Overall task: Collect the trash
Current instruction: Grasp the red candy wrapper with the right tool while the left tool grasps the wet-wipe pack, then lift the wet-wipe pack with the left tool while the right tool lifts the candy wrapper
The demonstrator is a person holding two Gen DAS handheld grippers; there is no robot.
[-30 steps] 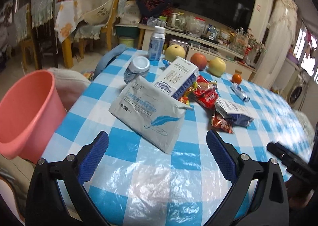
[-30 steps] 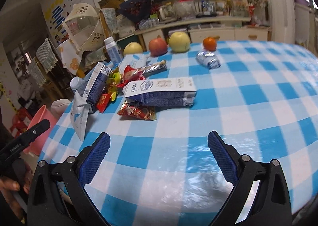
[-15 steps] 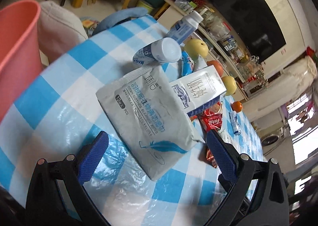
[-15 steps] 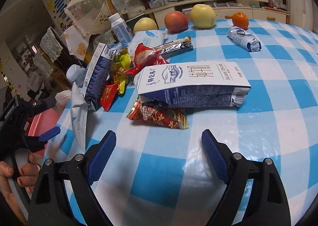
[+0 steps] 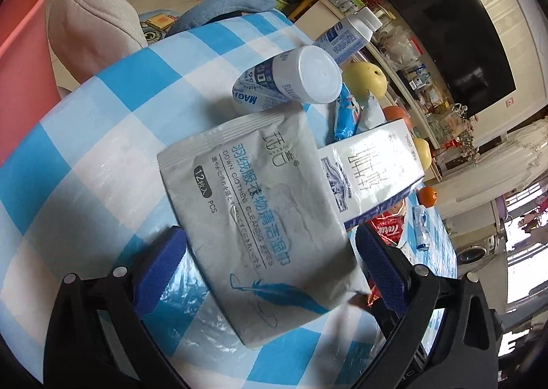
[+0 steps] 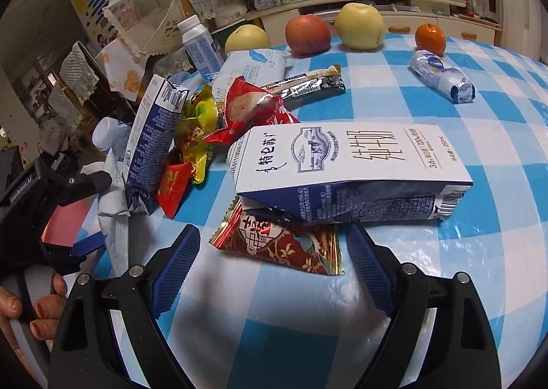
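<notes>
**Operator:** My left gripper (image 5: 267, 272) is spread wide, blue pads either side of the grey wet-wipes pouch (image 5: 260, 217). Nothing is gripped yet. The pouch lies at the near edge of the checked tablecloth (image 5: 102, 135), its far side propped against a milk carton (image 5: 370, 173).

**Spotter:** How do you expect it to handle?

**Operator:** Light and limp, I'd guess; a glossy film that could slide between the pads. I'd close across the near end, where it lifts off the cloth, rather than on the flat middle.

**Spotter:** And your right?

**Operator:** The right gripper (image 6: 274, 269) is wide open too, framing a red foil snack wrapper (image 6: 284, 241) pinned under a second milk carton (image 6: 349, 170). The foil is thin and crinkly, so I'd pinch its free near edge. That carton looks dented, probably empty and light. The pink bin (image 5: 20, 57) sits off the table's left.
</notes>
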